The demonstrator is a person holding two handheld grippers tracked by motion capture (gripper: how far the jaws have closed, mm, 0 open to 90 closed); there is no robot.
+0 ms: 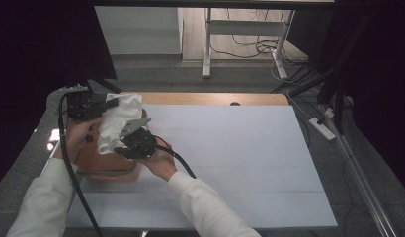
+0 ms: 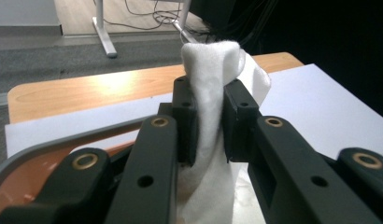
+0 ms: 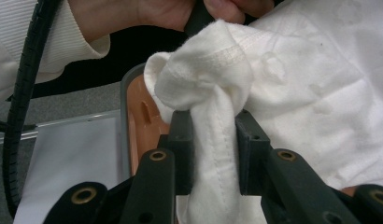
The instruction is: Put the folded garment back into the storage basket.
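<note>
Over worktop [image 1: 230,148] at frame left, both tools, left tool [image 1: 111,104] and right tool [image 1: 122,148], are clenching white cloth [image 1: 119,121]; uneven pulling risks it slipping free.

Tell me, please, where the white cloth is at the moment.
In the high view the white cloth is at the table's far left, held above the orange tray, pinched between the left gripper and the right gripper.

Both arms come in from the bottom in white sleeves, hands bunched together at the table's left side. Left gripper [image 1: 110,104] sits farther out, right gripper [image 1: 125,148] nearer, each with jaws clamped tight on white cloth [image 1: 116,121].
</note>
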